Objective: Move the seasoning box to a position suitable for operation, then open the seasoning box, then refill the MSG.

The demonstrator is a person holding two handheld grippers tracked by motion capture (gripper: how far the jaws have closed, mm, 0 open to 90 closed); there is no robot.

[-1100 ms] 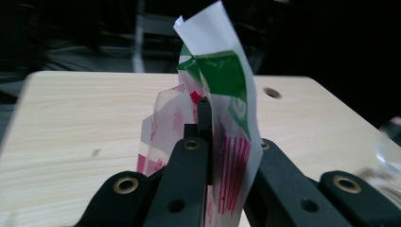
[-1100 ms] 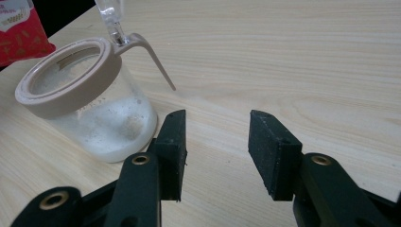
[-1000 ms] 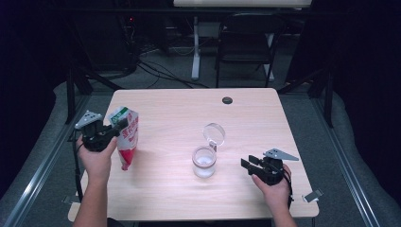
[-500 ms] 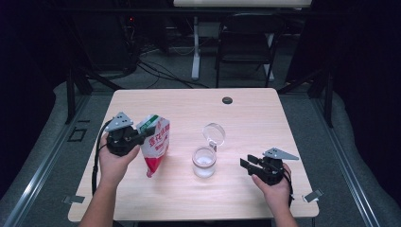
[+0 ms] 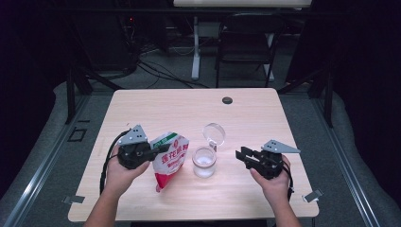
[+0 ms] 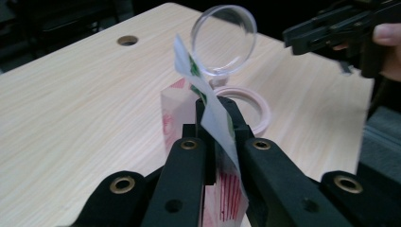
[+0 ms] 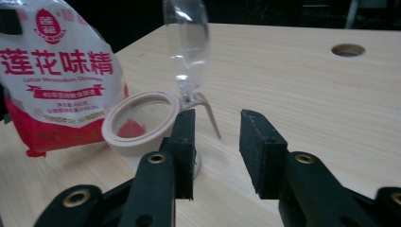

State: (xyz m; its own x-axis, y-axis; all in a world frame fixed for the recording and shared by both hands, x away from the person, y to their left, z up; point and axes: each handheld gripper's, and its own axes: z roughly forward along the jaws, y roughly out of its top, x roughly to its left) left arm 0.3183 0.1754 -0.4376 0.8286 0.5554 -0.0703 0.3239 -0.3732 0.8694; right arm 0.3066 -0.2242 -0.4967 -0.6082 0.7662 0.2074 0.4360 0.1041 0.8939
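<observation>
The left gripper (image 5: 158,152) is clamped on the top edge of a red-and-white bag (image 5: 169,160), held upright left of centre near the table's (image 5: 156,106) front edge. Just right of the bag a clear jar (image 5: 204,161) is seen, its round lid (image 5: 214,133) swung open; its contents cannot be made out. Further right, well apart from the jar, the right gripper (image 5: 240,155) is held with nothing between its parted jaws, which have just been closing. The bag's lower part is cut off in the left gripper view.

The bag (image 5: 169,161) is red and white with green trim; the clear jar (image 5: 204,161) has a pale pink rim.
</observation>
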